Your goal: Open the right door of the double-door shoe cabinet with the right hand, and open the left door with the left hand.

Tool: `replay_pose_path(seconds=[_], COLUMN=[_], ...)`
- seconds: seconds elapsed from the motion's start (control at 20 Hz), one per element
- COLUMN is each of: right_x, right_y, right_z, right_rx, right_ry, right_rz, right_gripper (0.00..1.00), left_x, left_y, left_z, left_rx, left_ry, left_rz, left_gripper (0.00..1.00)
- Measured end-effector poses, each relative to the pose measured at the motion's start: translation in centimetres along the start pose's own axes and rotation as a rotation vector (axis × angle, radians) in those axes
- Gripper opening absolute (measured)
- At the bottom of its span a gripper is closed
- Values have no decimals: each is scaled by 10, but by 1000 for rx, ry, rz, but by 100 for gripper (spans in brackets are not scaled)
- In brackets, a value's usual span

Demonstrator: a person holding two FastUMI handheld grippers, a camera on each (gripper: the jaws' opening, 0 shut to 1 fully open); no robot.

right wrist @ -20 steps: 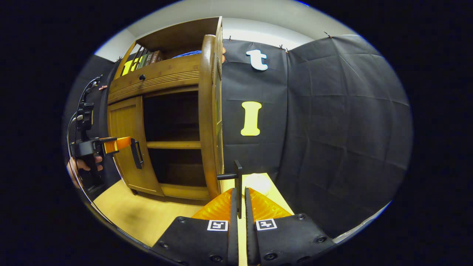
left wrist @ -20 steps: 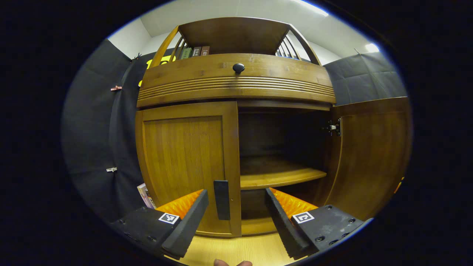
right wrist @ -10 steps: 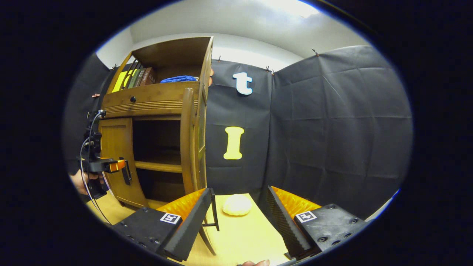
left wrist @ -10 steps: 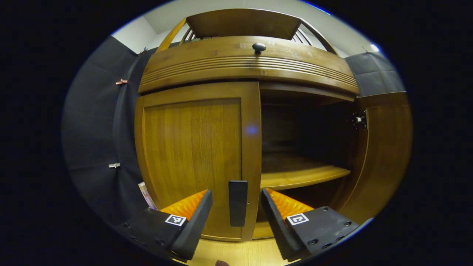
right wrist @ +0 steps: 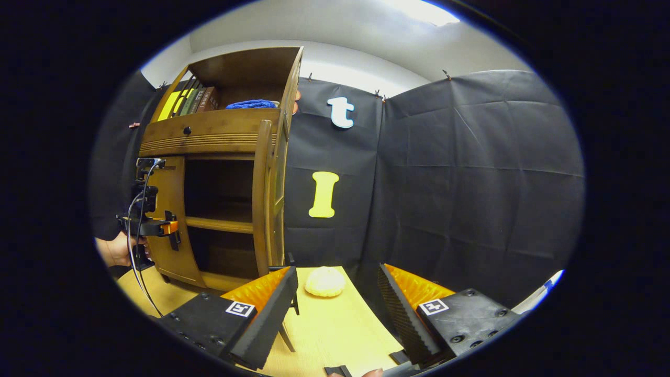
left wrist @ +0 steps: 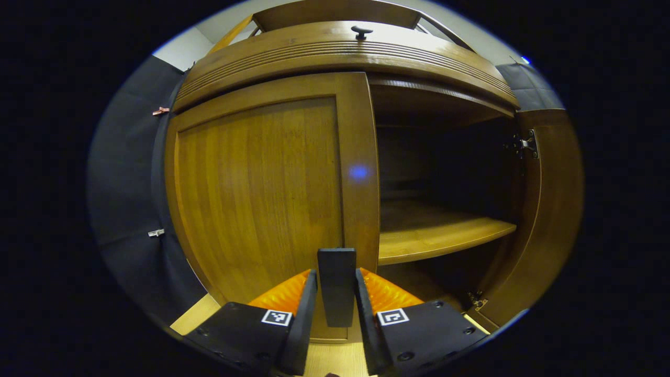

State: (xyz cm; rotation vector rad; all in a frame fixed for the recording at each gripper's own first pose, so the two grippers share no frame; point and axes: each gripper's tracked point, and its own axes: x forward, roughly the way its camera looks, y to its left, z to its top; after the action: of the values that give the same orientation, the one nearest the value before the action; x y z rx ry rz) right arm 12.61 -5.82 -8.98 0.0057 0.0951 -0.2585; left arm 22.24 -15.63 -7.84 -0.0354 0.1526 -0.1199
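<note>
In the left gripper view, the left door [left wrist: 261, 193] of the shoe cabinet [left wrist: 345, 50] is closed and spreads from 9 o'clock to the centre. Its dark handle [left wrist: 336, 285] stands upright at 6 o'clock, and the left claw [left wrist: 336, 314] is clamped on it, one finger pressed to each side. To the right of the handle the open compartment shows a bare shelf [left wrist: 439, 238] at 3 o'clock, and the right door [left wrist: 549, 220] stands swung wide at the far right edge.

In the right gripper view, the left claw [right wrist: 170, 233] with the hand [right wrist: 118, 251] holding it sits at 9 o'clock against the closed left door [right wrist: 167, 220]. The right door [right wrist: 261, 199] shows edge-on near the centre, fully open, its handle [right wrist: 288, 259] just clear of the right claw [right wrist: 335, 309], whose fingers stand wide apart at 6 o'clock with nothing between them. A pale round object [right wrist: 325, 281] lies on the table [right wrist: 335, 335] beyond the fingers.

So the right half of the task looks done, and the step in hand is pulling the left door. To do it well, the grip should hold firm while the hand draws back in an arc about the hinges on the door's left side, not straight out, so the handle does not slip from the pads. The right claw should stay out of the way.
</note>
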Motion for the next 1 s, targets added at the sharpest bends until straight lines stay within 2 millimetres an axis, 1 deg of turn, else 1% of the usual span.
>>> replay_pose_path(seconds=[0.05, 0.1, 0.2, 0.3, 0.45, 0.5, 0.55, 0.6, 0.65, 0.7, 0.75, 0.85, 0.9, 1.0], right_x=[-1, -1, -6, -10, -16, -19, -22, -25, -28, -31, -33, -34, -38, -42], right_y=[1, 4, 9, 17, 27, 31, 34, 40, 45, 53, 60, 76, 85, 103], right_z=[2, 4, 11, 19, 30, 36, 44, 48, 52, 53, 53, 53, 53, 55], right_rx=[0, -1, -5, -2, 12, 23, 31, 35, 34, 28, 18, -12, -27, -52], right_ry=[-2, -4, -16, -32, -40, -50, -65, -76, -83, -86, -83, -77, -75, -76], right_rz=[-3, -1, 2, 11, 21, 24, 26, 29, 37, 45, 56, 74, 79, 92], right_gripper=[96, 96, 96, 98, 98, 96, 98, 98, 95, 97, 97, 95, 100, 98], left_x=[1, -1, 1, -2, -9, -14, -22, -33, -46, -62, -74, -92, -100, -116], left_y=[0, 0, -2, -3, 1, 3, 5, 6, 9, 15, 22, 33, 37, 48], left_z=[-2, -2, -5, -4, 3, 4, 4, -3, -8, -12, -15, -18, -20, -23], left_rx=[2, -4, -38, -58, -56, -64, -70, -75, -75, -71, -62, -42, -41, -45], left_ry=[9, 16, 30, 35, 39, 39, 37, 39, 41, 41, 37, 30, 28, 20], left_rz=[6, 8, -9, -25, -24, -24, -29, -36, -47, -57, -66, -77, -78, -77], left_gripper=[39, 37, 36, 34, 31, 31, 30, 30, 30, 30, 30, 30, 30, 30])
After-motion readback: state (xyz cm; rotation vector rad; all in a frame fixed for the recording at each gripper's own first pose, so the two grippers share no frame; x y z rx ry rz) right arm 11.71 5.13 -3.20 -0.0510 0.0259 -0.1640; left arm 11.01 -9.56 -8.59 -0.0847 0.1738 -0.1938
